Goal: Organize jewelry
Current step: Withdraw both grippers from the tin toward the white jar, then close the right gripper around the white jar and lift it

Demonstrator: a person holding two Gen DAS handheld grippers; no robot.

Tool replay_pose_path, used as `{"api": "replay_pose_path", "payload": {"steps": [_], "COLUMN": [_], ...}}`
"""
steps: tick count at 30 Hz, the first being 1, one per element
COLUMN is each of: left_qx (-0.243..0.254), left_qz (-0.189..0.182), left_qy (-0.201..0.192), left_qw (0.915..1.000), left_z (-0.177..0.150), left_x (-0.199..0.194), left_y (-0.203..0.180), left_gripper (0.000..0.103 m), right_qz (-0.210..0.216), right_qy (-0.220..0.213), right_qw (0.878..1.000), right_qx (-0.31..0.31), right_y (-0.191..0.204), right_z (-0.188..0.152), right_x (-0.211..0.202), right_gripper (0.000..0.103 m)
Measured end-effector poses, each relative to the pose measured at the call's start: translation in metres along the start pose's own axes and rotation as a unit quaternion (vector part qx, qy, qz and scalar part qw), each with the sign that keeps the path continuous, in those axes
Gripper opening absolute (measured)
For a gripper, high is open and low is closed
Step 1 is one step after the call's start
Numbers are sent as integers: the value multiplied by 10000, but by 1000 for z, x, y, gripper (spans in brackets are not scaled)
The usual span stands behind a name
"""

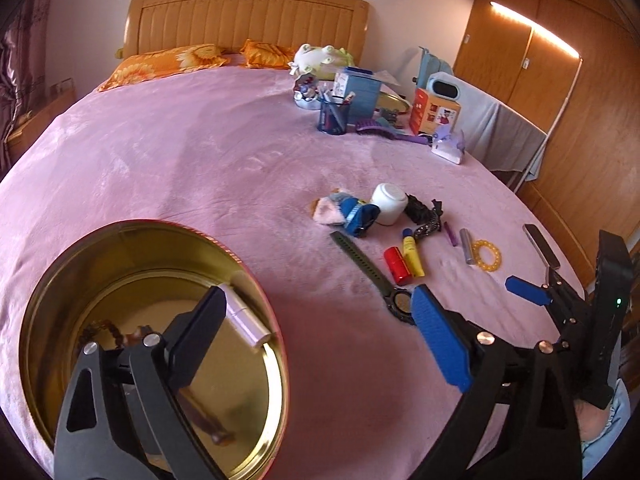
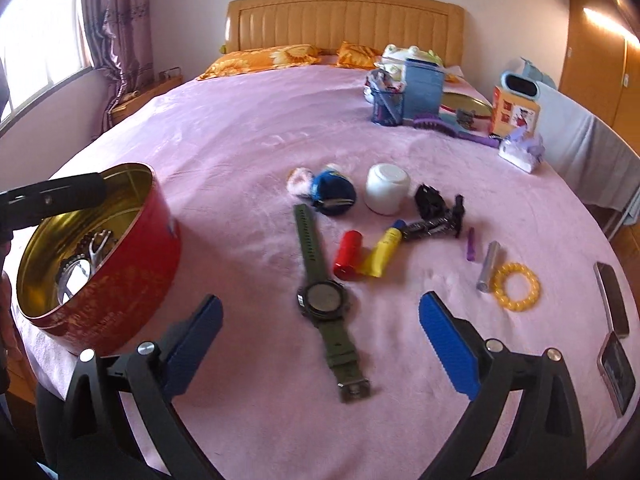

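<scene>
A round red tin [image 2: 120,280] with a gold inside [image 1: 44,300] stands open on the pink bedspread at the near left. In it lie a pale tube [image 1: 244,316], dark beads and metal pieces [image 2: 86,256]. My left gripper [image 1: 318,294] is open and empty, its dark left finger over the tin. A green wristwatch [image 2: 310,248] lies flat on the bed. My right gripper [image 2: 320,298] hangs open above the watch face, touching nothing. A yellow bead bracelet [image 2: 516,286] and a silver tube [image 2: 488,266] lie to the right.
Beyond the watch lie a red cylinder [image 2: 348,258], a yellow tube [image 2: 384,252], a black chain [image 2: 432,224], a white jar [image 2: 386,194] and a blue plush toy [image 2: 332,194]. Two phones [image 2: 612,304] rest near the bed's right edge. Boxes and a pen cup [image 2: 386,108] stand at the far right.
</scene>
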State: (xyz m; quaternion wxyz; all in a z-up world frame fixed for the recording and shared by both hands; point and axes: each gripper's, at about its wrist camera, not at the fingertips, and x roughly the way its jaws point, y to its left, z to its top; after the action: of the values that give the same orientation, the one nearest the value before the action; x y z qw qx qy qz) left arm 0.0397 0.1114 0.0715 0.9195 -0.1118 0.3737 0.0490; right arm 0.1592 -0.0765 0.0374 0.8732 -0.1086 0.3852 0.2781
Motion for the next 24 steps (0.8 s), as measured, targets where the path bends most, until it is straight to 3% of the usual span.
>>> {"api": "replay_pose_path", "payload": {"steps": [5,12,19,24], "left_qx": [463,653,303,481], "left_qz": [-92,-183,-166,-156], "left_qy": [481,900,1390,1735], "left_qw": [9977,9936,9897,9835], "left_z": [0,8,36,61], "left_x": [40,92,145,160], "left_y": [-41,-69,-62,-50], "left_gripper": [91,91,91,91], "right_qz": [-287,-466,-163,216], "right_qy": [77,164,114,262], "right_qw": [9988,9970,9983,9986], "right_qx": [386,599,543,395], "right_y": [-48,-84,-90,-89], "right_z": [-12,1,46,86], "right_x": [4,27,68,119], "right_gripper": [99,99,99,99]}}
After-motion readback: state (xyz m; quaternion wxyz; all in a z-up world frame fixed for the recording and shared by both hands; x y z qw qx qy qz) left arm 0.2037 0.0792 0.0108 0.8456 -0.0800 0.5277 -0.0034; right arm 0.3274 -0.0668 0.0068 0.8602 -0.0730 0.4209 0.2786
